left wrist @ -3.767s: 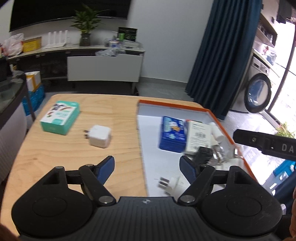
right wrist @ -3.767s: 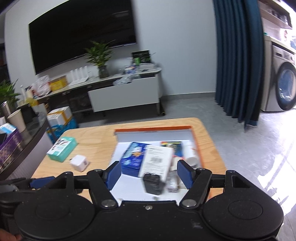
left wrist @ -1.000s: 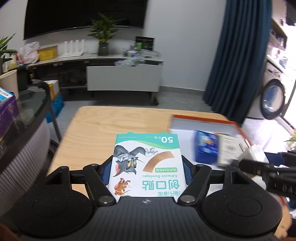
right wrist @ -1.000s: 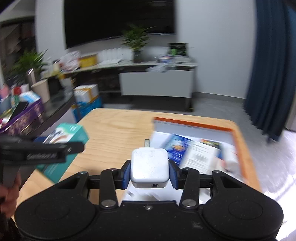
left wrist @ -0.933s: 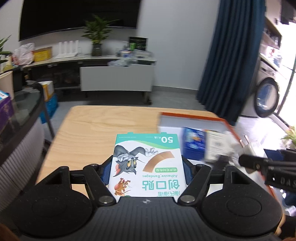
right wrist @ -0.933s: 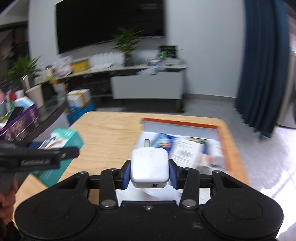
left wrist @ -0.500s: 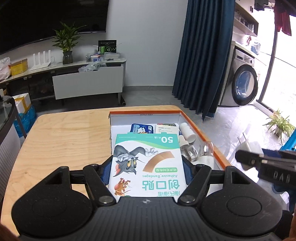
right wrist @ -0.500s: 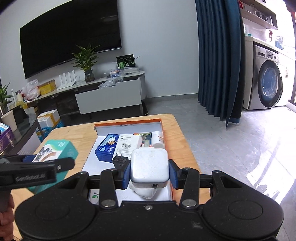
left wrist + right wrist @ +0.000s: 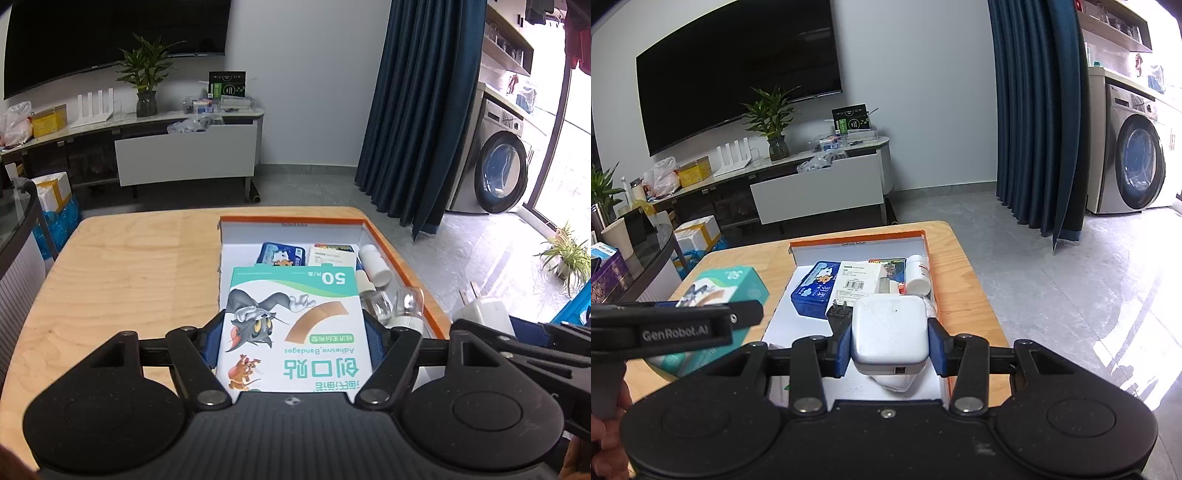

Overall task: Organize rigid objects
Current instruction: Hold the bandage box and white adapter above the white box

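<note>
Left gripper [image 9: 293,343]: clenched on the bandage box [image 9: 293,325], blue pads pressing its two long sides; held over the near part of the tray.
Bandage box print: teal and white, a cartoon cat and mouse, a tan plaster strip, "Adhesive Bandages", "50" and large teal Chinese characters, all upside down in the left wrist view.
Right gripper [image 9: 889,341]: clenched on the white charger [image 9: 889,334], pads on its left and right faces; metal prongs point away, a small port shows on the near face.
Charger place: above the near right part of the tray.
Tray [image 9: 857,236]: orange rim, white inside, on the right half of the wooden table [image 9: 122,266].
Blue tin [image 9: 816,291]: far left in the tray, cartoon figure and Chinese writing on the lid, too small to read.
White packet [image 9: 855,278]: just right of the tin, overlapping it, with a barcode label; text too small to read.
White bottle [image 9: 918,277]: lying by the tray's right wall.
Black plug [image 9: 839,314]: just left of the charger, prongs up.
Left gripper's side arm: printed "GenRobot.AI", seen in the right wrist view.
</note>
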The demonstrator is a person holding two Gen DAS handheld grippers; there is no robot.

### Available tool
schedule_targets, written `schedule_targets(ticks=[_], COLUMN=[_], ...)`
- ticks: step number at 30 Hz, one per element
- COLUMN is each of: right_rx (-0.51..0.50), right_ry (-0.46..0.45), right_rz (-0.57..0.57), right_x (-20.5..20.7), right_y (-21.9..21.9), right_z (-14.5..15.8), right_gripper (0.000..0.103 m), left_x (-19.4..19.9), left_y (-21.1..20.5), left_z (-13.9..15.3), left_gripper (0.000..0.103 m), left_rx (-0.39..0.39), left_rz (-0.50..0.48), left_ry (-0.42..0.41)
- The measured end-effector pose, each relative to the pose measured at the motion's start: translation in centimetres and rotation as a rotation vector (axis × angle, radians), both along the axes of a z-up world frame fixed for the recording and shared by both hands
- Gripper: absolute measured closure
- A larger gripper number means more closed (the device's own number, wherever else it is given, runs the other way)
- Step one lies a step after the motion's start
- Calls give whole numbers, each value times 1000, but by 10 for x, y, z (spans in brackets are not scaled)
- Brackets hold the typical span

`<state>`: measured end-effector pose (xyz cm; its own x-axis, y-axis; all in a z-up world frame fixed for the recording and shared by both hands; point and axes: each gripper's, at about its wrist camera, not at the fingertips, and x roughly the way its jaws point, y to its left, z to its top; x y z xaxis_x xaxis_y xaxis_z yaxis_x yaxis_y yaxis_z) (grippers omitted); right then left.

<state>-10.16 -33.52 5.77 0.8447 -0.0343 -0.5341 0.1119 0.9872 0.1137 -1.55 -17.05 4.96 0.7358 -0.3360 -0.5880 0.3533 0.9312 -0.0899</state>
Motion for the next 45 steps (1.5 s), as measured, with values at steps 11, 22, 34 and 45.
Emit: schedule_targets(ticks=[11, 22, 34, 45], right_rx=[-5, 0, 13, 17], right_ry=[18, 46, 71, 84], right_rz=[10, 4, -3, -4], right_x=[4, 10, 13, 15], right_y=[5, 5, 2, 1], right_z=[-5, -12, -20, -26], right_gripper=[52, 52, 52, 52], left_x=[-1, -3, -3, -1], left_y=[-5, -7, -9, -11], left_z=[-9, -17, -23, -26], left_gripper=[31, 31, 31, 31], left_rx=[-4, -2, 0, 5], left_rz=[-2, 11, 7, 8], left_ry=[28, 51, 67, 75])
